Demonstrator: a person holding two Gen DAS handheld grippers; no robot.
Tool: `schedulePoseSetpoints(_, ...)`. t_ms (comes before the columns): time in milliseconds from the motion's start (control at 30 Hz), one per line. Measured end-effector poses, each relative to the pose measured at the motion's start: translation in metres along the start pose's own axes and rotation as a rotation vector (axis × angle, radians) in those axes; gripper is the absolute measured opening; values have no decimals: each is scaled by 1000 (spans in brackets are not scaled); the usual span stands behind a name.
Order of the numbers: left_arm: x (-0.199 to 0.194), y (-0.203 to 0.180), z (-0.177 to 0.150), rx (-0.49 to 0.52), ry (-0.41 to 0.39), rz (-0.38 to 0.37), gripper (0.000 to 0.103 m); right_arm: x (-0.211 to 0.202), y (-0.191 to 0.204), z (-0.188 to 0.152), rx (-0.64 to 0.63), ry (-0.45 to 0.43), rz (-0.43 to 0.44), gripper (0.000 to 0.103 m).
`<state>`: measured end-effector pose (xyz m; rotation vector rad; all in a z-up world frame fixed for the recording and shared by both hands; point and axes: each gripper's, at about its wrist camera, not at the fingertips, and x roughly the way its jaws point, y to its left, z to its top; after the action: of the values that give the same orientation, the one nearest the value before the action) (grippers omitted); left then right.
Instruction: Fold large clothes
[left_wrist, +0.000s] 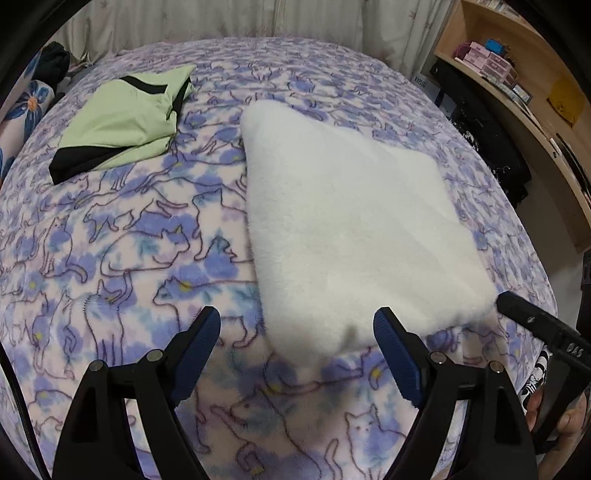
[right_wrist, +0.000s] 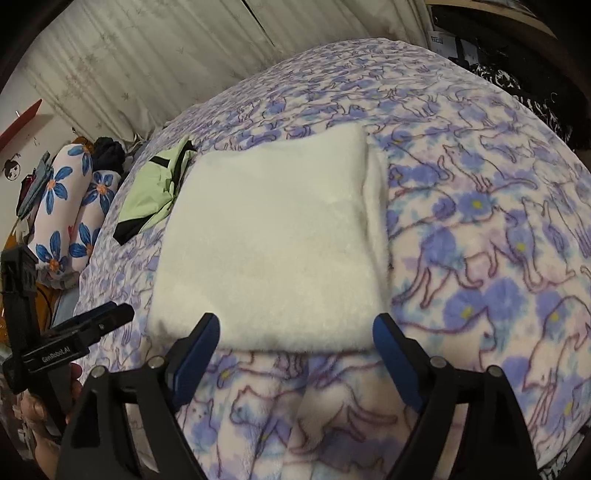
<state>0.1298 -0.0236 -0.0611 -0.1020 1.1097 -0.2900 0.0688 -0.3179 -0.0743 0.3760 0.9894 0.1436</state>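
In the left wrist view, the left gripper (left_wrist: 297, 354) has its claw wide apart with nothing in it. The white fluffy garment (left_wrist: 354, 229) lies folded into a thick square on the cat blanket (left_wrist: 110, 240), and its near corner sits just past the blue fingers (left_wrist: 397, 358). Far off to the left lies a green and black garment (left_wrist: 125, 122), also folded, well apart from the white one. The tip of the right gripper (left_wrist: 532, 321) pokes in on the right, just beside the white fold's near right corner. If this claw drops and drags over the fluff, I think it could catch the near corner and pull the fold open. In the right wrist view, the right gripper (right_wrist: 295, 354) is wide apart too, holding nothing, and the white fluffy garment (right_wrist: 273, 240) has its near edge just beyond the fingers (right_wrist: 195, 350). On its right side an under layer sticks out a little, so the stack looks not quite even and might slide if bumped. The left gripper (right_wrist: 110, 314) is close on the left; the two could knock together.
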Motion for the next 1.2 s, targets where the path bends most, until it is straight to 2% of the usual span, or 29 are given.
schedulePoseSetpoints(33, 3, 3, 2, -6, 8, -23, 84, 1, -1, 2, 1, -1, 6, 97)
schedulePoseSetpoints(100, 10, 9, 8, -27, 25, -72, 84, 2, -7, 9, -1, -10, 23, 102)
schedulePoseSetpoints(267, 22, 23, 28, -103, 54, -186, 84, 9, -15, 30, -52, -29, -19, 103)
schedulePoseSetpoints(367, 34, 25, 40, -115, 72, -199, 84, 26, -26, 46, -36, 37, -2, 103)
schedulePoseSetpoints(533, 57, 23, 56, -103, 94, -210, 84, 60, -50, 66, 35, 121, 92, 103)
schedulePoseSetpoints(633, 74, 21, 63, -103, 105, -195, 84, 79, -60, 73, 39, 149, 90, 102)
schedulePoseSetpoints(733, 92, 23, 68, -116, 116, -177, 84, 98, -71, 77, 78, 197, 145, 102)
schedulePoseSetpoints(800, 101, 25, 70, -123, 120, -181, 88, 114, -81, 78, 107, 234, 178, 102)
schedulePoseSetpoints(967, 131, 34, 72, -186, 165, -284, 102, 141, -90, 75, 136, 277, 297, 103)
schedulePoseSetpoints(1067, 151, 38, 69, -229, 198, -364, 103, 153, -83, 77, 110, 271, 361, 103)
schedulePoseSetpoints(1200, 161, 38, 73, -206, 203, -406, 103, 169, -65, 82, 57, 272, 354, 103)
